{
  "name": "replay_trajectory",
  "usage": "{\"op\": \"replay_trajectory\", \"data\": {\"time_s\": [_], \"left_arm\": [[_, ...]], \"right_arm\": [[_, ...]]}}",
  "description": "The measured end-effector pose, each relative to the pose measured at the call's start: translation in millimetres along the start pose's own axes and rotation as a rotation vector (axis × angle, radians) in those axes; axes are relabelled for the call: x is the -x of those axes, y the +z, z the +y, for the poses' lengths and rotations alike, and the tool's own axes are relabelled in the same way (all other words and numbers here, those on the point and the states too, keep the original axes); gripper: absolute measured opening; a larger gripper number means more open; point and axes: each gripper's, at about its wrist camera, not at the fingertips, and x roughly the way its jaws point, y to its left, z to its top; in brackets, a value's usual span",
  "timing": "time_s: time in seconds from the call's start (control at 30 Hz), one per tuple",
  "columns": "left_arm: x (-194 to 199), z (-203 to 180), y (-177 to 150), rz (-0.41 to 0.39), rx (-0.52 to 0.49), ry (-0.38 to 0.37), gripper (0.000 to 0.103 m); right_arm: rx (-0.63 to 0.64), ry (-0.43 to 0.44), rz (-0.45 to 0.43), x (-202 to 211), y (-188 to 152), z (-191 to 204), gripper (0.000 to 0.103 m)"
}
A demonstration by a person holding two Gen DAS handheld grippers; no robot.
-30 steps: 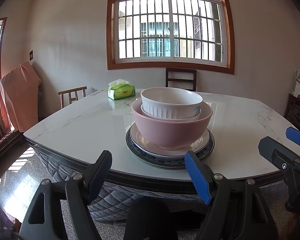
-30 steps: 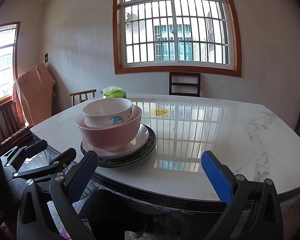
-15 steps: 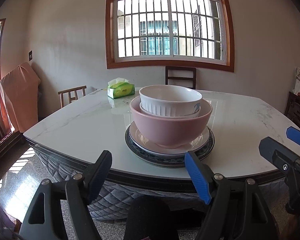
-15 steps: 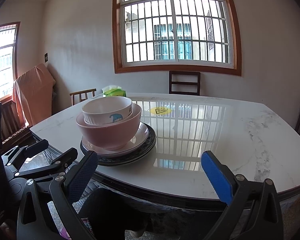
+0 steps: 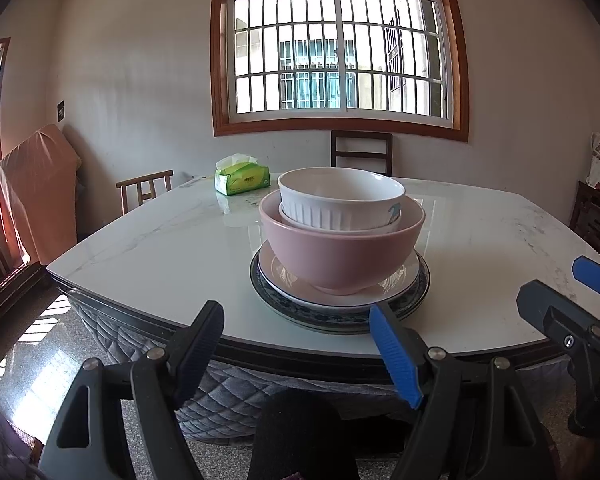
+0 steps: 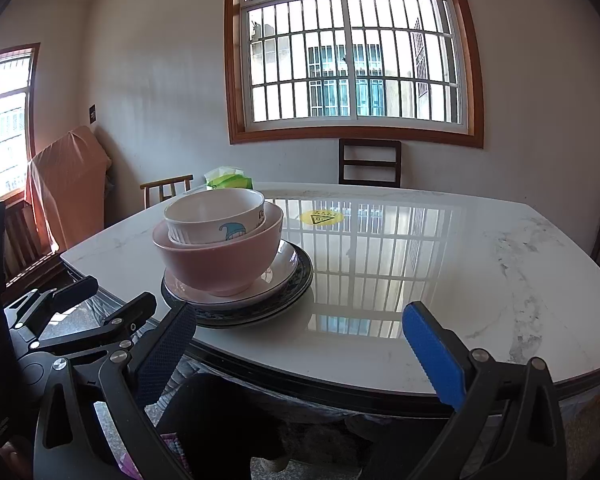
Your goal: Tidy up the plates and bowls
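The stack of bowls and plates (image 5: pixel 340 256) stands near the front edge of the marble table (image 5: pixel 172 252), straight ahead of the left gripper (image 5: pixel 296 340), whose jaws stand wide apart short of the table edge. To the stack's left the tabletop lies bare as far as the tissue box (image 5: pixel 242 178) at the far edge. Ahead of the right gripper (image 6: pixel 300 340), spread wide too, bare tabletop (image 6: pixel 440 264) runs to a yellow sticker (image 6: pixel 320 217)
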Motion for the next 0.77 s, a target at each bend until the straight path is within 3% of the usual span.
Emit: {"op": "replay_trajectory", "data": {"time_s": [0.77], "left_arm": [[-1.1, -3.9, 1.0, 0.01, -0.008, 0.01, 0.082]], "right_arm": [[-0.013, 0.002, 0.023, -1.1, -1.7, -3.6, 0.103]]}}
